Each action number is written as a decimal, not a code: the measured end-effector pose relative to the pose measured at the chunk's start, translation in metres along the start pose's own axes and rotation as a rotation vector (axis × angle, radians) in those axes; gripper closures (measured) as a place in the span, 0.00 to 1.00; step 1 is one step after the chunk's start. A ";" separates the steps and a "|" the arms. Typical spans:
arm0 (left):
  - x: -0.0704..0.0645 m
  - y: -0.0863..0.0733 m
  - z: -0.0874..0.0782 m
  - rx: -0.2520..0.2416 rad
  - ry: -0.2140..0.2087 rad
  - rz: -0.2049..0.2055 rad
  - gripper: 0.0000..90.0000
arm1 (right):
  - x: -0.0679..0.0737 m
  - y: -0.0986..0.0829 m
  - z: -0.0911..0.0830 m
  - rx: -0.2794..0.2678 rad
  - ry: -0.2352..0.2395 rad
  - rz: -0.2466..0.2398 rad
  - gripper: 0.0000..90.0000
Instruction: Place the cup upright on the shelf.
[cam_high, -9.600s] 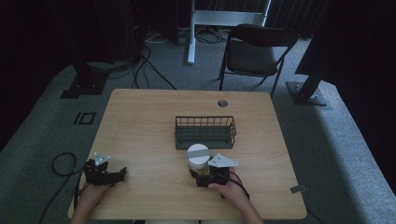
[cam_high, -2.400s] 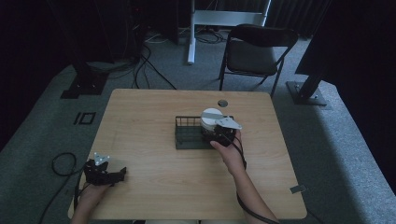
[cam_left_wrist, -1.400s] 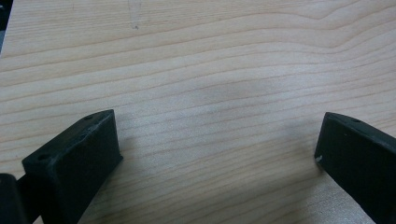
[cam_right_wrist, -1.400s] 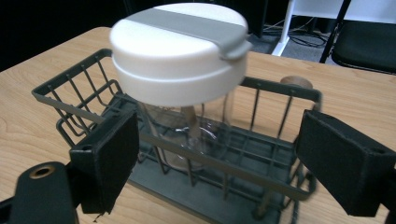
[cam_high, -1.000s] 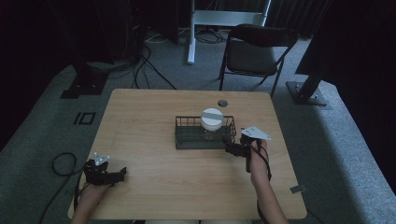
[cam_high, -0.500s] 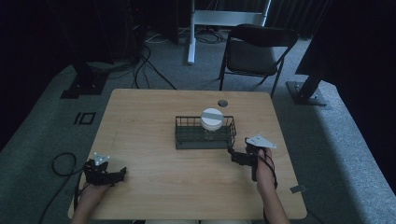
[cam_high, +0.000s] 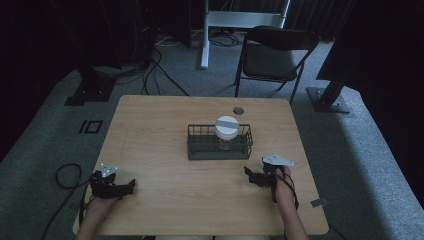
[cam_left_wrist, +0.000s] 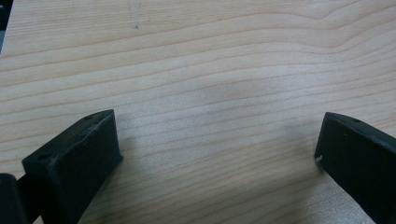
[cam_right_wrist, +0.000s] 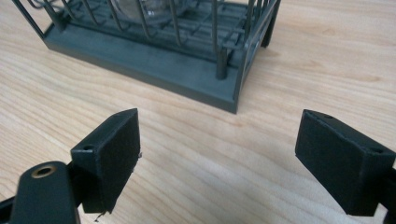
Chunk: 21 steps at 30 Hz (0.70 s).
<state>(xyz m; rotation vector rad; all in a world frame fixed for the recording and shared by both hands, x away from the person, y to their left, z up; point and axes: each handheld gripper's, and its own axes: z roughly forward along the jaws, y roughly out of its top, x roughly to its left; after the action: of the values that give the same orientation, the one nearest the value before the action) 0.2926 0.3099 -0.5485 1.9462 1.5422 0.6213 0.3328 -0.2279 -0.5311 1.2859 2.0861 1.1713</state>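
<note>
A dark wire basket (cam_high: 220, 145) stands at the table's middle, and a glass jar with a white lid (cam_high: 227, 127) sits upright inside it. My right gripper (cam_high: 251, 176) rests open on the table, near and to the right of the basket, apart from it. In the right gripper view the right gripper (cam_right_wrist: 219, 140) holds nothing between its wide jaws, the basket's corner (cam_right_wrist: 224, 88) lies just ahead, and the jar's glass (cam_right_wrist: 144, 11) shows behind the wires. My left gripper (cam_high: 129, 186) lies open at the near left corner. The left gripper view shows the left gripper (cam_left_wrist: 217, 140) over bare wood.
The wooden table (cam_high: 160, 125) has a round cable hole (cam_high: 238, 110) behind the basket. A small grey tag (cam_high: 317, 202) hangs at the table's near right edge. A black folding chair (cam_high: 275, 50) stands beyond the far edge, and cables lie on the floor (cam_high: 67, 172).
My right gripper carried the jar from the near table into the basket, let go of it, and drew back to the near right. The left gripper stayed still.
</note>
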 end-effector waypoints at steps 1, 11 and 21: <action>0.000 0.000 0.000 0.000 0.000 0.000 0.00 | 0.000 -0.001 0.000 0.006 -0.002 -0.004 0.15; 0.000 0.000 0.000 0.000 0.000 0.000 0.00 | -0.005 -0.011 0.002 0.078 -0.010 -0.055 0.15; 0.000 0.000 0.000 0.000 0.000 0.000 0.00 | -0.006 -0.017 0.004 0.115 -0.002 -0.067 0.15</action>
<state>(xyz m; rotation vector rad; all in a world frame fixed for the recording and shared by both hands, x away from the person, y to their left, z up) 0.2927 0.3099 -0.5485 1.9460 1.5424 0.6212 0.3298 -0.2352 -0.5476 1.2562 2.2051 1.0349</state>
